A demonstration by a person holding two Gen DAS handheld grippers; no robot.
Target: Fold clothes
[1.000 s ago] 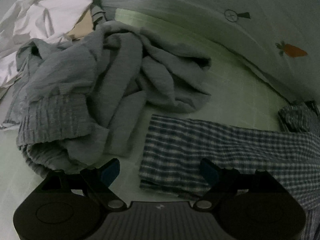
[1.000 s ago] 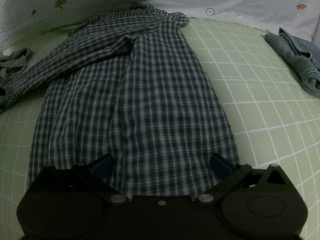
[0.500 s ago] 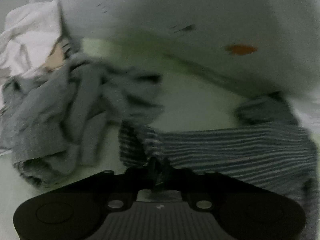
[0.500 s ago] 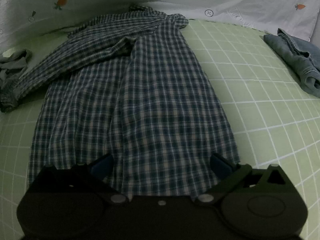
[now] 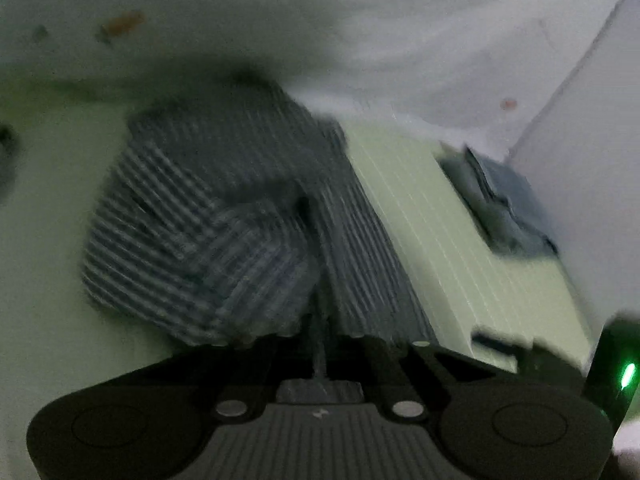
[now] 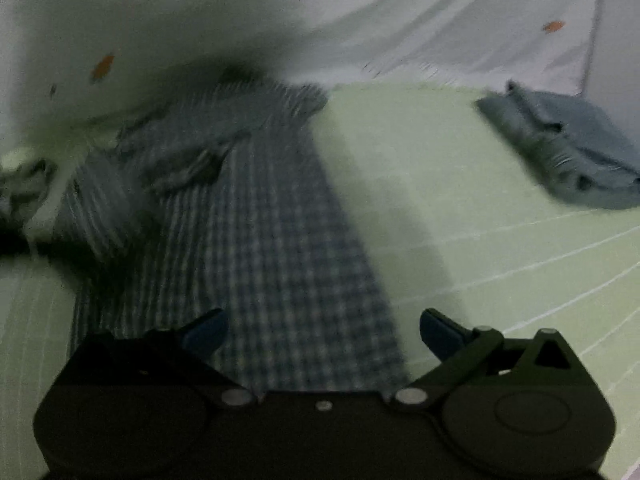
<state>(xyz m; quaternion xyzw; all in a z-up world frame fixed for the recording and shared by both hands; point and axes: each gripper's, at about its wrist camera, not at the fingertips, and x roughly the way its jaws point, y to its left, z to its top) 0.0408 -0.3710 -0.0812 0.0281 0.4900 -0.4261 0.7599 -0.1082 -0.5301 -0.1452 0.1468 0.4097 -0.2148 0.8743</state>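
A blue-and-white checked shirt lies spread on the green grid sheet. In the left wrist view my left gripper is shut on the shirt's sleeve, which bunches up in a fold just ahead of the closed fingers and is lifted over the shirt body. The view is blurred by motion. My right gripper stands open over the shirt's lower hem, its blue pads apart with nothing pinched between them.
A folded blue-grey garment lies at the right. A white quilt with small carrot prints runs along the far side. A crumpled grey garment shows at the far left edge.
My left gripper shut on the checked sleeve end and swung right with it, carrying the sleeve over the shirt body. The grey pile left its view. The right gripper shifted slightly and stayed open.
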